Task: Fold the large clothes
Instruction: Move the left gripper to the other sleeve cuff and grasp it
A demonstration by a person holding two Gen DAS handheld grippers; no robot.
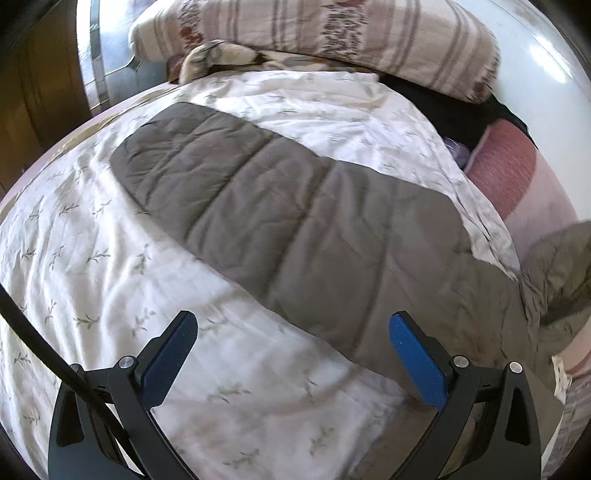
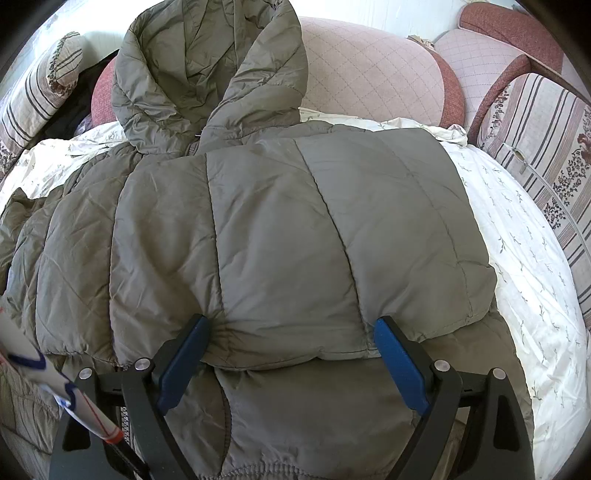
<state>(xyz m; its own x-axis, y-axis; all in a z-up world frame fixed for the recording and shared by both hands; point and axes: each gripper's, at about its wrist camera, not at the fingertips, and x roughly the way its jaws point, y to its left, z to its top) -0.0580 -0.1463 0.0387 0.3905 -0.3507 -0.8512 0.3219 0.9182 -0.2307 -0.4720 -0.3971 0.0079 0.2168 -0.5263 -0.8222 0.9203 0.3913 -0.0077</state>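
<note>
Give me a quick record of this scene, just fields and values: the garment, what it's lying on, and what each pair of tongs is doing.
garment: grey-green quilted hooded jacket, one part folded over its body
hood: spread flat, away from the right wrist camera
surface: white floral sheet
left tongs: open, holding nothing, over the sheet and jacket edge
right tongs: open, straddling the folded jacket edge
nearby: striped pillow

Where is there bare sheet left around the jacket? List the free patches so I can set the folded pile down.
Free: the white sheet left of the grey jacket, reaching to the left gripper. A narrower strip of sheet lies between the jacket's folded sleeve and the striped cushion. Crowded: the head end, where the hood and pillow sit.
</note>
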